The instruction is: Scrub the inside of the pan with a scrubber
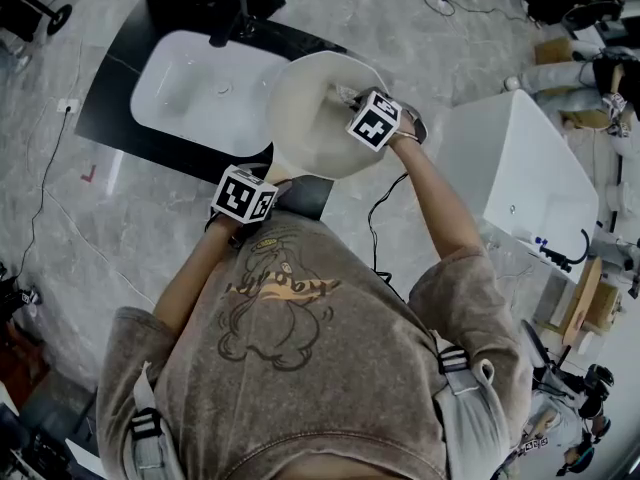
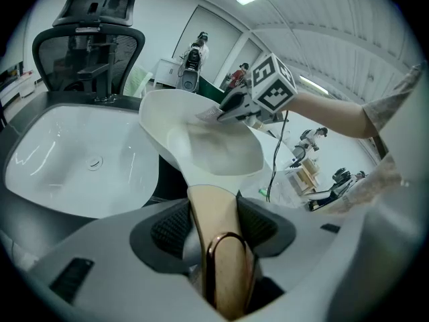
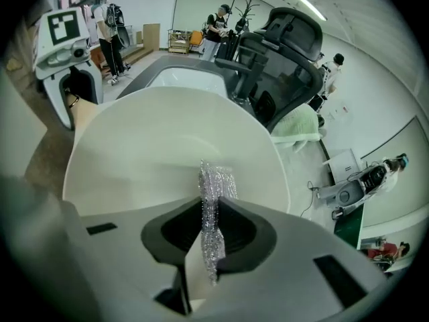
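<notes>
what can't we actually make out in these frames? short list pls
- Scrubber-to-pan contact: in the head view, the marker cube on the right gripper covers it. In the right gripper view, the scrubber overlaps the pan and depth is unclear.
- Left gripper jaws on the pan handle: hidden under its cube in the head view.
- Residue in the pan: too faint to see in any view.

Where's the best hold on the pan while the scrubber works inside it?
By the handle, from its free end, as the left gripper does: it juts straight from the pan, narrow enough for the jaws, and leaves the inside free.
</notes>
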Demonstrator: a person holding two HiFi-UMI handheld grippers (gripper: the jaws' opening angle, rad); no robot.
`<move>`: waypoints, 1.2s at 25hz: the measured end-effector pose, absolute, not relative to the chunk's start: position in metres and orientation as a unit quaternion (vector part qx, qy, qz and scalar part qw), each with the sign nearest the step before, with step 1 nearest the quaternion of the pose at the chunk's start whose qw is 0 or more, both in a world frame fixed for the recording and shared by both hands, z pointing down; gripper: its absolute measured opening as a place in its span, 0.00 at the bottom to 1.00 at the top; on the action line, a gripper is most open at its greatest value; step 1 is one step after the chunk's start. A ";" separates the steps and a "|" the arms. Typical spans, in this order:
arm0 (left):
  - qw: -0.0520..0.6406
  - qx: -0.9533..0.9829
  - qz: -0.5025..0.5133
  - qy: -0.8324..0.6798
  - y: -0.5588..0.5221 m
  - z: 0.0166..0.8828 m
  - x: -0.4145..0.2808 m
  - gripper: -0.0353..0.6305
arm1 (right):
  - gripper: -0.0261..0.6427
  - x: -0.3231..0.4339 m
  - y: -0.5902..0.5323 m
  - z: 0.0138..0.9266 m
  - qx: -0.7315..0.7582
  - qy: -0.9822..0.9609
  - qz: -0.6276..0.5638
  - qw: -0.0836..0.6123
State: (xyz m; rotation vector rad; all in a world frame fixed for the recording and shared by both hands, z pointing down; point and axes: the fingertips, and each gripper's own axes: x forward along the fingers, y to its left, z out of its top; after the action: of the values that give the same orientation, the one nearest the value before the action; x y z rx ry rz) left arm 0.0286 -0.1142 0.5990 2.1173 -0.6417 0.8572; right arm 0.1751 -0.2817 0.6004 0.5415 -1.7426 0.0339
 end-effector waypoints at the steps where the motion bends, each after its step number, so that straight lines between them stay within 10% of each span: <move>1: 0.375 0.826 0.336 -0.252 -0.114 0.599 0.028 0.41 | 0.16 0.177 -0.275 0.603 0.227 -0.753 0.019 0.617; 17: 0.380 0.823 0.335 -0.259 -0.119 0.596 0.029 0.41 | 0.16 0.193 -0.169 0.610 0.083 -0.708 0.154 0.684; 30: 0.387 0.819 0.334 -0.259 -0.120 0.598 0.027 0.41 | 0.16 0.105 -0.140 0.622 0.012 -0.768 0.225 0.599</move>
State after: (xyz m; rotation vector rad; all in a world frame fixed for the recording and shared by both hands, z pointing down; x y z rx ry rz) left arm 0.0274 -0.1196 0.5979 2.0852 -0.6595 0.8507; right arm 0.1048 -0.1400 0.6224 0.0277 -1.7821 0.5213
